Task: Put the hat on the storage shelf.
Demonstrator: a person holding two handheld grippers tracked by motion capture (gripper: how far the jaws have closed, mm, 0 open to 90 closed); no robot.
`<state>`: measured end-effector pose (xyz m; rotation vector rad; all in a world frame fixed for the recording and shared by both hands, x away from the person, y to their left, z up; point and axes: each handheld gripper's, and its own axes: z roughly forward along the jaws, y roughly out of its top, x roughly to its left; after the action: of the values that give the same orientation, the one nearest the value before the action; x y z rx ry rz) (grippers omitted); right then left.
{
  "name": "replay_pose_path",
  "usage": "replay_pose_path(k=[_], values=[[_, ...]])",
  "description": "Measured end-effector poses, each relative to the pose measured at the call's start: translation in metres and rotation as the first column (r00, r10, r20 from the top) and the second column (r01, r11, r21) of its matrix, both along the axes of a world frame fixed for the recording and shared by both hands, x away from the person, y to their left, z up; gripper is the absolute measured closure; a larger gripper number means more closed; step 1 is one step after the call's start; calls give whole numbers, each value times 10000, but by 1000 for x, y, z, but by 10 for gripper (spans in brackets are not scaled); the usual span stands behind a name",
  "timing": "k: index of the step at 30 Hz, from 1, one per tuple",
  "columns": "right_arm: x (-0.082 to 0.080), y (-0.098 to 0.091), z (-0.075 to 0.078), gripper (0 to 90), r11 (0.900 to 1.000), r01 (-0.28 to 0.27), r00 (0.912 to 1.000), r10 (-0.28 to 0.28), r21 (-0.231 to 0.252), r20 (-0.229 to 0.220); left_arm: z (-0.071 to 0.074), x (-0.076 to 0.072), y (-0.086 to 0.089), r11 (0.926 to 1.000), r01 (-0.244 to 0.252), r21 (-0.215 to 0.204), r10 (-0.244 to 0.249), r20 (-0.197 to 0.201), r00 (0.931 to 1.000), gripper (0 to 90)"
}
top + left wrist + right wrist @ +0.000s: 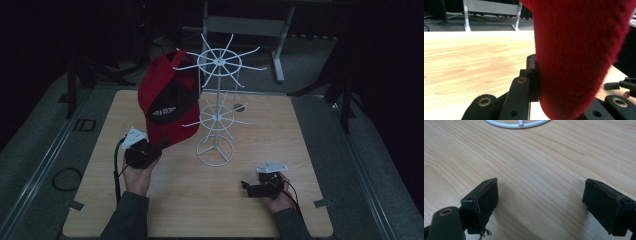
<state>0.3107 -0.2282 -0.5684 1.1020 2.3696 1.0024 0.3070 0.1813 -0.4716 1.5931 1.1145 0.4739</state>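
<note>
The fuzzy red cap (162, 102) hides one pad of the left claw (159, 146), which pinches its brim; the cap's crown hangs on the white wire rack (216, 107) – its writing unreadable. Right of the rack's ring base, the right claw (246, 187) stands spread over the wood-grain surface (260, 135).

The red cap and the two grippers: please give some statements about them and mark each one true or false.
1. The left gripper grips the red cap by its brim. True.
2. The right gripper is shut on the cap. False: its jaws stand open over bare table.
3. The cap lies flat on the table. False: it is held up beside the white rack.
4. The rack's round base stands on the table. True.
</note>
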Motion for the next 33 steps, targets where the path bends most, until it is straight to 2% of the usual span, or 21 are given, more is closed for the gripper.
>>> replay_pose_path(k=[2,7,13,23,25,33], values=[[0,0,0,131,10000,-4,10000,4,-8,1,0,-2,0,9994,29,341,-31,79,10000,820],[0,0,0,131,10000,-9,10000,9,-17,3,-2,-5,0,9972,106,739,-119,169,9998,729],[0,0,0,131,10000,2,10000,-2,-9,-10,-4,-7,-2,9949,123,1004,-127,34,9999,571],[0,0,0,131,10000,-7,10000,7,-18,8,-10,-9,-2,9934,-359,1089,356,48,9994,383],[0,0,0,131,10000,7,10000,-7,-15,-5,-13,-9,-1,9923,-397,1171,399,7,9992,366],[0,0,0,131,10000,5,10000,-5,-15,-7,-24,-9,5,9941,-222,1061,233,-92,9997,369]])
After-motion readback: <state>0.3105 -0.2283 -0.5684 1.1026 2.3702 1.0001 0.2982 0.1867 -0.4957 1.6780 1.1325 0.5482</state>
